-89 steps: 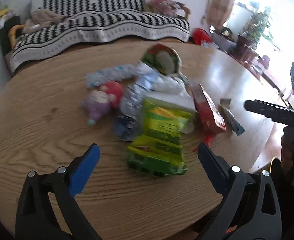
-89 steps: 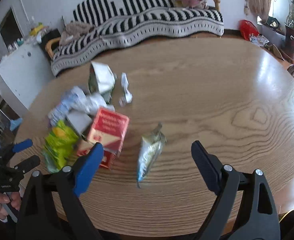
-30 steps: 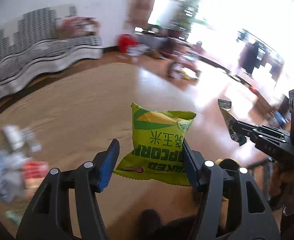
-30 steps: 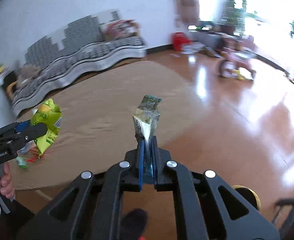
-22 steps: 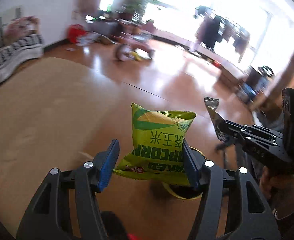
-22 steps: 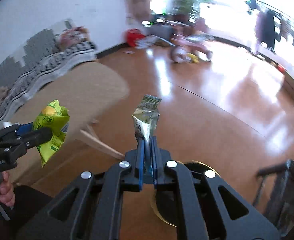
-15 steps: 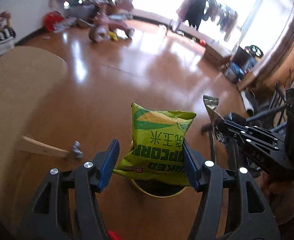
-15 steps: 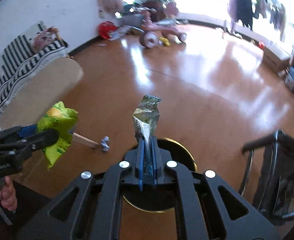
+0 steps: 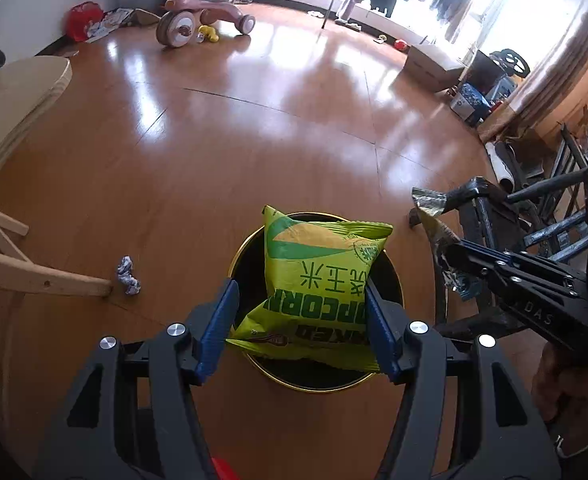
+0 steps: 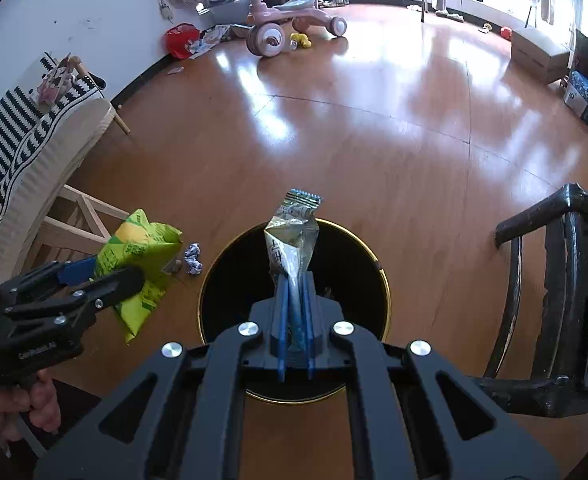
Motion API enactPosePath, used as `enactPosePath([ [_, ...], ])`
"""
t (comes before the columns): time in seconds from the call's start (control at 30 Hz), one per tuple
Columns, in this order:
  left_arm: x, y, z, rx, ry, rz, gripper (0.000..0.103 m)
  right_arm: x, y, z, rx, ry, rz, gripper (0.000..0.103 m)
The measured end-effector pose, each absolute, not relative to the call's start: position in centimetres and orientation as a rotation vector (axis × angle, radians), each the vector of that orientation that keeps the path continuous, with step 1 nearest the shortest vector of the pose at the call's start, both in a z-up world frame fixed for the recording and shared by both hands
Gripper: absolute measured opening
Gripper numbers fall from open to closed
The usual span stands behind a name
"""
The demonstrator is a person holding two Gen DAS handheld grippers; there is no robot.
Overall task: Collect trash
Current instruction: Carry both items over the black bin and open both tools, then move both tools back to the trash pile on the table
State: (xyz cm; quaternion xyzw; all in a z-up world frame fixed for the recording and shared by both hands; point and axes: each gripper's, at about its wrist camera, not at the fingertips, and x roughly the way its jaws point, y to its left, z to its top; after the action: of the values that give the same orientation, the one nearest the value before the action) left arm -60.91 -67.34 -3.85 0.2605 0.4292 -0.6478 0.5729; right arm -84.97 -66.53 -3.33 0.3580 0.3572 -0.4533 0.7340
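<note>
Holding the green popcorn bag [image 9: 318, 280] over the black bin [image 9: 250, 268] in my left hand-held gripper [image 9: 298, 324], I'd release it first, then the silver wrapper [image 10: 292, 236] pinched at three o'clock in my right hand-held gripper [image 10: 294, 320].

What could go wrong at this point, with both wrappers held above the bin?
1. In the right wrist view, the green popcorn bag in the left hand-held gripper looks left of the bin's gold rim; released there, it may hit the floor.
2. The silver wrapper is light and may drift past the rim.
3. A crumpled scrap on the floor could be overlooked.
</note>
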Motion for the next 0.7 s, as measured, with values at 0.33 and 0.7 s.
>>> enactPosePath([
  [0.33, -61.5, -67.4, -4.4, 0.639, 1.012, -1.55, 0.072, -85.7, -67.2, -3.6, 0.797, 0.773, -1.003, 0.008],
  [0.7, -60.5, -66.0, -2.9, 0.639, 0.994, -1.508, 0.089, -85.4, -66.3, -1.6, 0.768, 0.74, -1.014, 0.072],
])
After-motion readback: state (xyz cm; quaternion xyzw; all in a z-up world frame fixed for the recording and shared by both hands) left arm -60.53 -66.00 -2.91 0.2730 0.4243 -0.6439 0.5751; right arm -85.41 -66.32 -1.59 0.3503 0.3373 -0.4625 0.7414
